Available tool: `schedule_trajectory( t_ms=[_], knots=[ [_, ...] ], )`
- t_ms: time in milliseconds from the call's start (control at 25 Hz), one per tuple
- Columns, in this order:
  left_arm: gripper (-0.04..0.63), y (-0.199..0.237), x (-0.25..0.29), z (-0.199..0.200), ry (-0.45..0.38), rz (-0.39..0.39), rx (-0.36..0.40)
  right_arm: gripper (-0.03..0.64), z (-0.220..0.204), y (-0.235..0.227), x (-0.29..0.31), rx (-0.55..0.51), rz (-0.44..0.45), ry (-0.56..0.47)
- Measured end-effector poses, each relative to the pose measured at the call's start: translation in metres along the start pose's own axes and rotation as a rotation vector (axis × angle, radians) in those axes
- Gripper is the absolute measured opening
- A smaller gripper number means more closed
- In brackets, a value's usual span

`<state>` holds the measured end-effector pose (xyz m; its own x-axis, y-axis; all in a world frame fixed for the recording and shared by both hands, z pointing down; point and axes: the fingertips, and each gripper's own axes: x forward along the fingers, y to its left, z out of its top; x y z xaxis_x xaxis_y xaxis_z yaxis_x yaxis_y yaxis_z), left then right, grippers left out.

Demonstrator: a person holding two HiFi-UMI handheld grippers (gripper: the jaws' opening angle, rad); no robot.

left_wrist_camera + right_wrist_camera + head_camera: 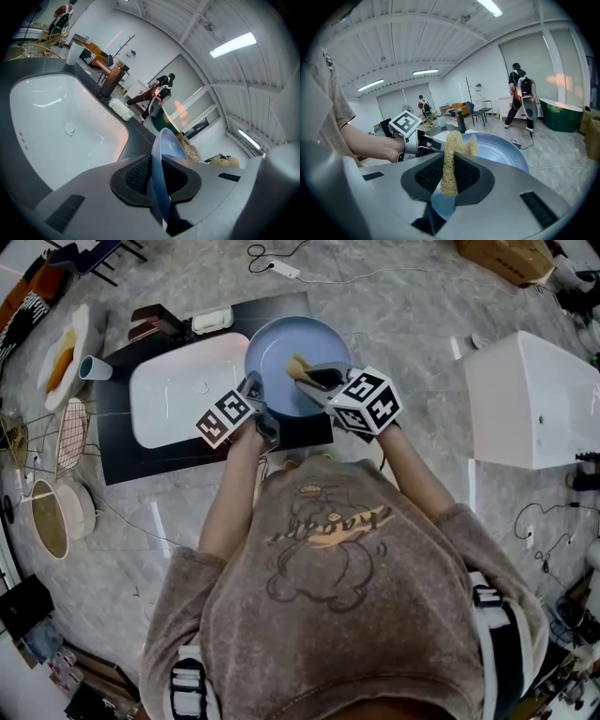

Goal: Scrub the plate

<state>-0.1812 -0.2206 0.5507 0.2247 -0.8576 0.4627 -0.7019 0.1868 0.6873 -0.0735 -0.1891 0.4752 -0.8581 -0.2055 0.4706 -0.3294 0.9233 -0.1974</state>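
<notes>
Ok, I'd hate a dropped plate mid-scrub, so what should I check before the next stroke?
1. Left gripper shut on the blue plate at its rim: ok.
2. Right gripper shut on the loofah scrubber: ok.
3. Scrubber over the plate's face: ok.
4. Scrubber pressing on the plate: cannot tell.
5. Plate above the sink basin: not ok; the head view shows it mostly beside the basin.
</notes>
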Motion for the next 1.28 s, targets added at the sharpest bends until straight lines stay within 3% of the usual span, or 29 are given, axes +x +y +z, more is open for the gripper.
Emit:
schedule_trajectory(
  t_ms=[440,760,1120,1280],
  knots=[
    [0.049,0.045,0.014,-0.026,0.076,0.064,-0.001,0.057,-0.009,-0.041,-0.052,0.126,-0.15,-0.125],
    [0.043,0.074,0.021,-0.041,0.123,0.122,-0.001,0.057,-0.026,-0.045,-0.067,0.177,-0.197,-0.151],
    [0.041,0.09,0.03,-0.053,0.215,0.232,0.111,0.057,-0.036,-0.045,-0.07,0.197,-0.212,-0.145],
    [0.061,0.094,0.03,-0.054,0.248,0.283,0.198,0.057,-0.038,-0.044,-0.07,0.204,-0.216,-0.146]
  ],
)
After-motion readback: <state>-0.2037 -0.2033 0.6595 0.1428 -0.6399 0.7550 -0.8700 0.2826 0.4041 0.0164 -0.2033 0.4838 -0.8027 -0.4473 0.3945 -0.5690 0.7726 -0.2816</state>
